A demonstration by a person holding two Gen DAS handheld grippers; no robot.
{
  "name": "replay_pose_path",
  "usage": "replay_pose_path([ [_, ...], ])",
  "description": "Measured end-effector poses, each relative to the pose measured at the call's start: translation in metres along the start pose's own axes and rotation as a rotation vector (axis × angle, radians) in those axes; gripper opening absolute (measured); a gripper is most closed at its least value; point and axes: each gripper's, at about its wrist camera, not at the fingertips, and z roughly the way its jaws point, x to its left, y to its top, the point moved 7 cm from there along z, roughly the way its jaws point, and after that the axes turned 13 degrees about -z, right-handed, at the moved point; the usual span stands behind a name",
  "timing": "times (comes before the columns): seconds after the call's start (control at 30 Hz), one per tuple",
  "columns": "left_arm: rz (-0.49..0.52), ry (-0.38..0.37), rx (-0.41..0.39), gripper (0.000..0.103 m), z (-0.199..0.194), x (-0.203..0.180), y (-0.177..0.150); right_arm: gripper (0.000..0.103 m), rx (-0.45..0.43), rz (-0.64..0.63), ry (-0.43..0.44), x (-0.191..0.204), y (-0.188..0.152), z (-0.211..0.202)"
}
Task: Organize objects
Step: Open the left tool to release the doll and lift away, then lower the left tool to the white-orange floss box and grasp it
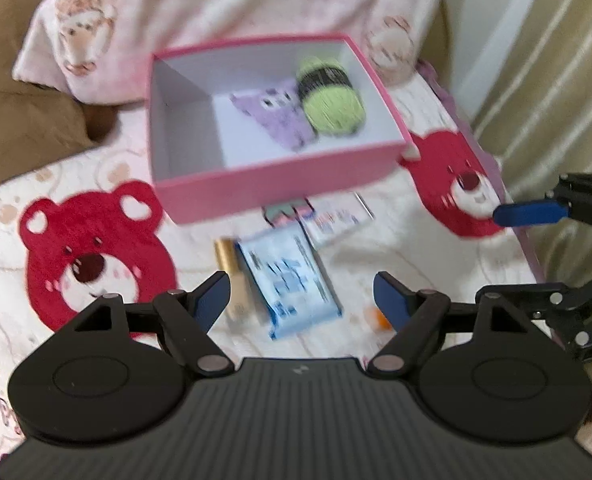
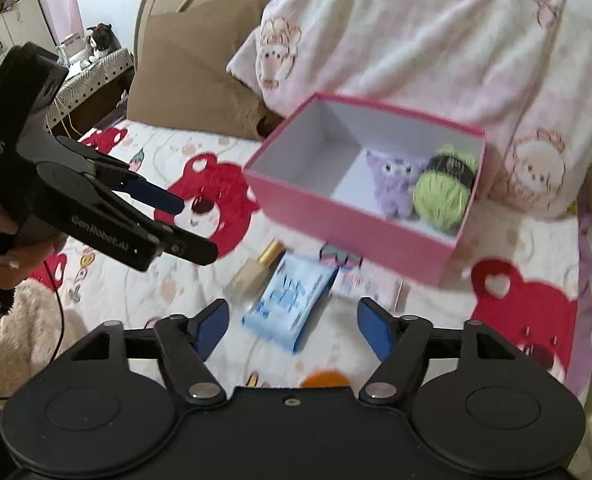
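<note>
pink box [image 2: 336,216] | holds purple plush [image 2: 394,184], green yarn [image 2: 442,198] | both tools open

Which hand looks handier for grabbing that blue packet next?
Probably the left. The blue packet lies just ahead between the open left gripper fingers, the gold bottle beside it. The right gripper is open too, with the packet slightly off to one side.

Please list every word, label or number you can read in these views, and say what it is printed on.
"GenRobot.AI": on the side of the left gripper.
"AS": on its handle, cut off.
Blue packet: print too blurred to read.
Card by the pink box: print blurred.
</note>
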Motion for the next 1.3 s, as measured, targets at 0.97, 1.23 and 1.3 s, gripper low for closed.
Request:
replay_pose_path([
  [0.97,-0.114,-0.180,0.106,0.073,0.131,-0.033,-0.120,0.081,0.179,0.017,-0.015,0.021,-0.134,0.093],
  [1.23,-0.198,-0.248,0.118,0.067,0.152,-0.028,-0.130,0.081,0.167,0.053,-0.064,0.027,-0.152,0.117],
  [1.3,-0.211,-0.284,0.121,0.054,0.152,-0.029,-0.128,0.082,0.157,0.029,-0.094,0.030,-0.154,0.121],
])
